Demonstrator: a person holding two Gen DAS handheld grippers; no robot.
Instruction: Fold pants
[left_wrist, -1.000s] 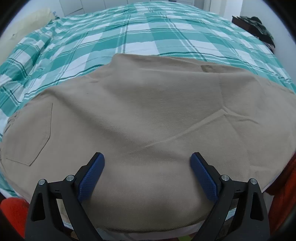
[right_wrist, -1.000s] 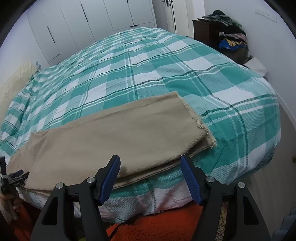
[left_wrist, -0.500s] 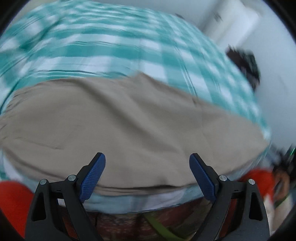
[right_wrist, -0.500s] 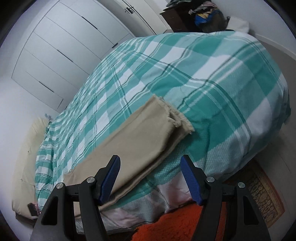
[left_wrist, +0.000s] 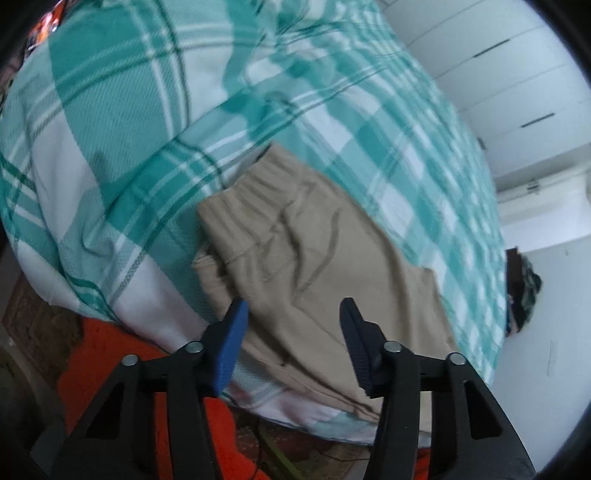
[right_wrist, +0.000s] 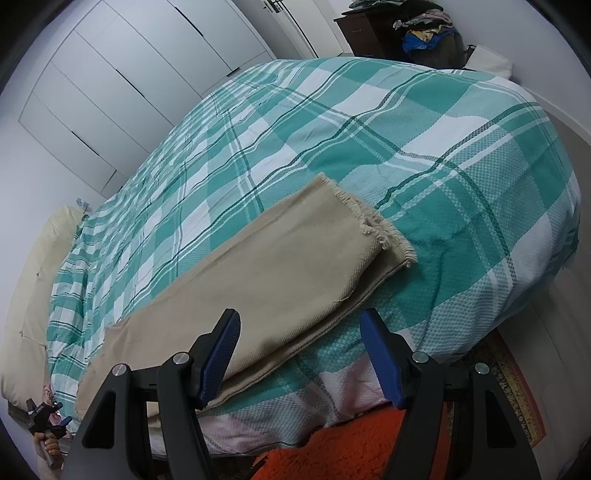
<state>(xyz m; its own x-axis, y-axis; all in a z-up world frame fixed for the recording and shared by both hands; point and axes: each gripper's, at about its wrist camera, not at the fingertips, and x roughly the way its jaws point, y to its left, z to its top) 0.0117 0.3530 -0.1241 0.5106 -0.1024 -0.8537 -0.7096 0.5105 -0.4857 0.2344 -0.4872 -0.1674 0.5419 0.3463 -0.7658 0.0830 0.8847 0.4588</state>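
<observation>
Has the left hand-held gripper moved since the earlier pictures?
Yes. The left hand-held gripper went from the middle of the pants to their elastic waistband end near the bed corner; its jaws have just been closing, empty.

Pants (right_wrist: 280, 266) on bed (right_wrist: 424, 140) near front edge, rug (right_wrist: 354, 450) below

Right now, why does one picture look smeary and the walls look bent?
Left wrist view: motion blur smears the plaid bedspread and beige pants. Right wrist view: sharp, with crisp frayed hems. In both, the fisheye lens bows the wardrobe doors and darkens the corners.
</observation>
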